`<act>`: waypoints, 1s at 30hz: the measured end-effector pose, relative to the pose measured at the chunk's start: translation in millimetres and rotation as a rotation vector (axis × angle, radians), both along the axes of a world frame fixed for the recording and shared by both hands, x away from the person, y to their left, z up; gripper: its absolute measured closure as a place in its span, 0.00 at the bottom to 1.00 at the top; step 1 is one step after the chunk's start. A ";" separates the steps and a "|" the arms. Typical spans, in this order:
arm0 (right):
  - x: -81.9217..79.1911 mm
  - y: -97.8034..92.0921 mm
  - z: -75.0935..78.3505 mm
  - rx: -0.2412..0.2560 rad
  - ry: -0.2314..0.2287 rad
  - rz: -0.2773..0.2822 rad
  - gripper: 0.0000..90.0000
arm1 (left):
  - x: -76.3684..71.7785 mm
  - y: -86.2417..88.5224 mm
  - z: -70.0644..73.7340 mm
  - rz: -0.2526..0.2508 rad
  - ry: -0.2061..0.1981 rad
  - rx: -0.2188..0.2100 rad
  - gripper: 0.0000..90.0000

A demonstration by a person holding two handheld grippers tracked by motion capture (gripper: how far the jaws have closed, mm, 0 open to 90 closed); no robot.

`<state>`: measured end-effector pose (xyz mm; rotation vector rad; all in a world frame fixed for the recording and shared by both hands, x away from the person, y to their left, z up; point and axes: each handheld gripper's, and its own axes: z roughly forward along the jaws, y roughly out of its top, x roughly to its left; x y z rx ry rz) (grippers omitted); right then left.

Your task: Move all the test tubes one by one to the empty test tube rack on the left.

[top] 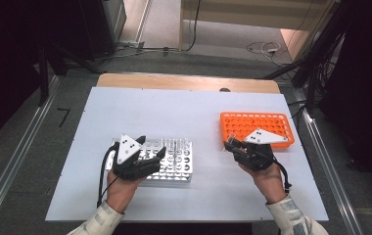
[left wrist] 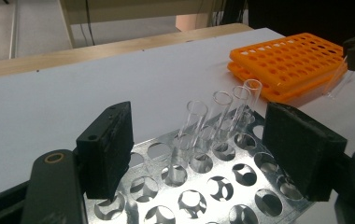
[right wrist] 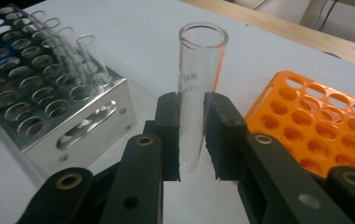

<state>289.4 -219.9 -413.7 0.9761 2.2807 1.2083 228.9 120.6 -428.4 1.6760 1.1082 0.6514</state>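
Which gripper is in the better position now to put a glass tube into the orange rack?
Right. The right gripper is shut on a glass tube and sits beside the orange rack. The left gripper is open, holds nothing, and hovers over the metal rack.

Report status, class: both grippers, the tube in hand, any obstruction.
Right gripper shut on glass tube, between the racks. Left gripper open over metal rack, four tubes standing. Path to orange rack looks clear.

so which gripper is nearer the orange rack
Right. The right gripper, shut on a glass tube, sits at the orange rack's near edge; the left gripper hovers over the metal rack, farther away.
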 end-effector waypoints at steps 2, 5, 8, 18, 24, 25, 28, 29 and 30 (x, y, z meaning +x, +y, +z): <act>-4.4 1.9 0.0 -0.002 -0.001 0.016 0.81 | -0.4 -0.7 0.2 -0.003 -0.001 0.000 0.28; -11.3 4.6 -0.3 -0.002 -0.002 0.033 0.81 | -1.4 -2.2 0.4 -0.011 0.001 -0.001 0.28; -16.9 6.5 -1.0 -0.002 0.004 0.053 0.81 | -2.4 -4.2 1.0 -0.019 -0.001 -0.006 0.28; -32.8 15.1 -4.5 -0.003 0.020 0.118 0.81 | -7.4 -13.8 3.6 -0.069 -0.005 -0.002 0.28; -37.2 22.2 -8.1 -0.010 0.031 0.145 0.81 | -11.0 -21.6 5.4 -0.109 -0.007 -0.002 0.29; -37.2 23.2 -9.2 -0.015 0.030 0.150 0.81 | -11.2 -22.8 5.1 -0.115 -0.006 -0.004 0.29; -37.6 26.1 -12.5 -0.026 0.037 0.154 0.81 | -12.1 -26.5 4.9 -0.130 -0.005 -0.004 0.30; -37.8 27.2 -13.6 -0.029 0.038 0.154 0.81 | -12.6 -28.0 5.0 -0.137 -0.003 -0.003 0.30; -38.0 28.2 -14.8 -0.030 0.043 0.157 0.81 | -12.9 -29.5 5.0 -0.142 -0.004 -0.006 0.31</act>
